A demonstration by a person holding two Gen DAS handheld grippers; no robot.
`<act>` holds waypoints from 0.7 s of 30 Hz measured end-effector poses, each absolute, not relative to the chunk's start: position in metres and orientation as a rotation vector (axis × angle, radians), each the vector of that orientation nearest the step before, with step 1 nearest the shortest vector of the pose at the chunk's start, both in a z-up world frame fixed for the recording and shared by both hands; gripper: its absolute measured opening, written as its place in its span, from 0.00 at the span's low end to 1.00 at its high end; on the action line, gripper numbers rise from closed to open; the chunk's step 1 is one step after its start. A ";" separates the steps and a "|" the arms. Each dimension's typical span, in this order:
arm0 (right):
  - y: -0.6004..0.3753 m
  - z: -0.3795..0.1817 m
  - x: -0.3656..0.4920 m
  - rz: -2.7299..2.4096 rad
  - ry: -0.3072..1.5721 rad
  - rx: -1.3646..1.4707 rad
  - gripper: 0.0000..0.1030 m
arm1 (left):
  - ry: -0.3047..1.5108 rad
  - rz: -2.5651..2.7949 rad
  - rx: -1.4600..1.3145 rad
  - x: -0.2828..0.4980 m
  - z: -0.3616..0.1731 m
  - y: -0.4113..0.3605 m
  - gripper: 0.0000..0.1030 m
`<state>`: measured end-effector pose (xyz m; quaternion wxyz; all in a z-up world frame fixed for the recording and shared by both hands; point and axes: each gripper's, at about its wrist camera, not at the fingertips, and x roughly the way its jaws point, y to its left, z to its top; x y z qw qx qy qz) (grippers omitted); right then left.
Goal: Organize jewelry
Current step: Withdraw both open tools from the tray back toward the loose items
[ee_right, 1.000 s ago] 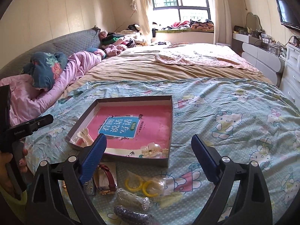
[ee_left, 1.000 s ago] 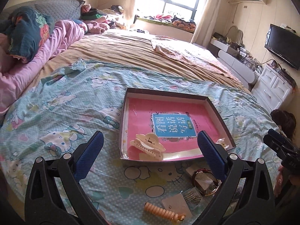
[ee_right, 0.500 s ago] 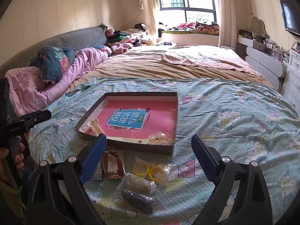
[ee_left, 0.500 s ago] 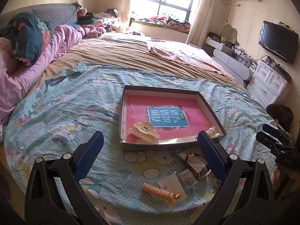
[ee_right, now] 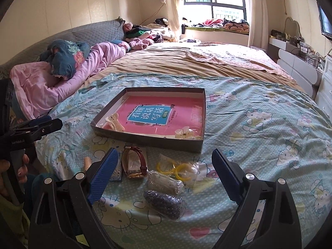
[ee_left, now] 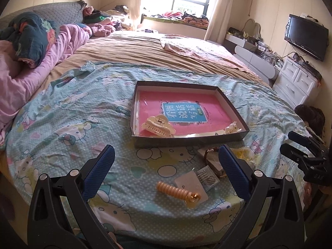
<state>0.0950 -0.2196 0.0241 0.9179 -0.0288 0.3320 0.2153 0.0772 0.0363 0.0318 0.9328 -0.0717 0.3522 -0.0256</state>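
A shallow grey box [ee_left: 186, 141] [ee_right: 149, 143] with a pink book in it lies on the bed. A cream claw clip [ee_left: 158, 125] [ee_right: 114, 122] and a small clear clip [ee_left: 232, 127] [ee_right: 185, 132] lie inside. In front of the box lie an orange coil hair tie [ee_left: 176, 191], a bagged watch [ee_right: 134, 164], yellow rings in a bag [ee_right: 176, 169], a bagged white piece [ee_right: 165, 181] and a bag of dark beads [ee_right: 165, 203]. My left gripper [ee_left: 166, 172] is open and empty above the near bed edge. My right gripper [ee_right: 164, 174] is open and empty over the bagged items.
A Hello Kitty sheet [ee_left: 72, 120] covers the near bed. Pink bedding [ee_right: 62, 83] is piled at the left. White drawers [ee_left: 298, 83] and a TV [ee_left: 307, 35] stand at the right. The bed edge runs just under both grippers.
Both grippers have drawn back toward the near bed edge and stayed open. The box and loose items now sit farther ahead in both views.
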 end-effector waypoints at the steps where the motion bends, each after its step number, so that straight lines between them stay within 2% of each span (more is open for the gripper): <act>1: -0.220 0.023 0.094 0.445 0.686 -0.061 0.88 | 0.728 -0.057 -0.147 0.076 0.030 0.036 0.91; 15: -0.218 0.002 0.086 0.455 0.744 -0.081 0.88 | 0.848 -0.131 -0.134 0.064 -0.012 0.022 0.90; 18: -0.219 -0.003 0.084 0.456 0.757 -0.080 0.88 | 0.906 -0.170 -0.199 0.064 -0.029 0.022 0.81; 21: -0.219 -0.007 0.083 0.456 0.765 -0.080 0.88 | 0.956 -0.195 -0.268 0.065 -0.044 0.023 0.63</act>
